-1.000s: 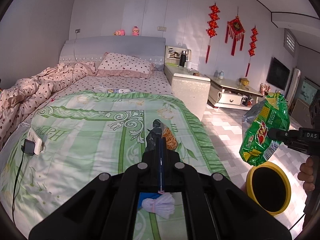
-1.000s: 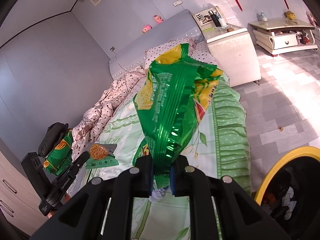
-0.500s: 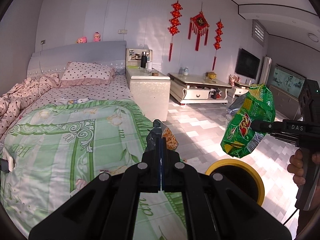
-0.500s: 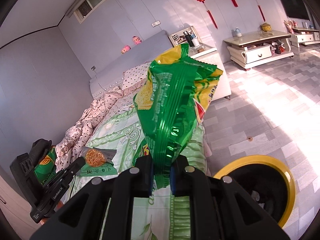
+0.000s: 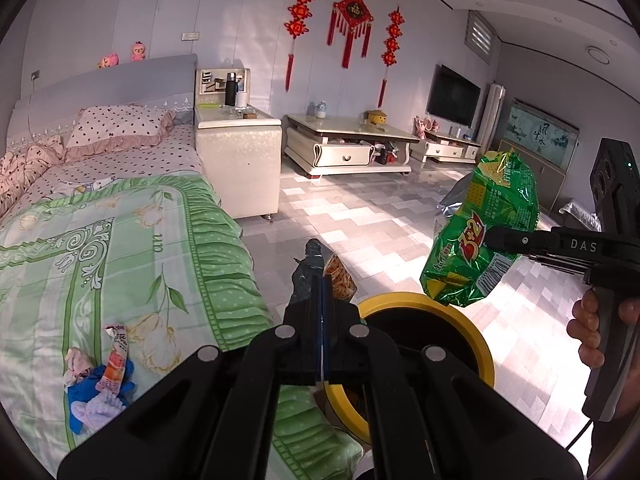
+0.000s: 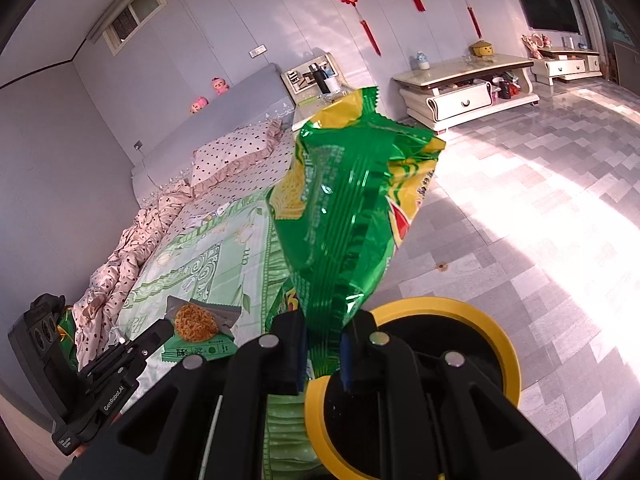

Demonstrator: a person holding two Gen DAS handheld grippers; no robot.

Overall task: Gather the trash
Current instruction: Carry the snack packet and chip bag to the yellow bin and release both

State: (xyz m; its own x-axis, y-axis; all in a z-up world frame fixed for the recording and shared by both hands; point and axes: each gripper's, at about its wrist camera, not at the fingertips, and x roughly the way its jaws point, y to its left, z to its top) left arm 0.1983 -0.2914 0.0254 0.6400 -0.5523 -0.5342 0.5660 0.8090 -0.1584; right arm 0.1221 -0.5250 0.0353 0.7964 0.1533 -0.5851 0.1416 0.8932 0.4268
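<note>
Sunlit grey floor tiles run from the bed to low cream cabinets under red knot hangings on the far wall. Beside the bed's green frilled edge stands a black bin with a yellow rim.

The right gripper is clenched on the lower end of a crumpled green and yellow snack bag, which stands up from its fingers above the near side of the bin; in the left view the bag's red emblem looks like "3+2", though the creases make it hard to be sure. White letters "DAS" show on that gripper's body, and a hand holds its grip.

The left gripper is pinched tight on a small noodle-snack packet, grey-topped with a green label too small to read, held over the bed's edge just beside the bin. Its side reads "GenRobot.AI".

On the bedspread lie a pink and orange wrapper, a blue scrap and white tissue.
</note>
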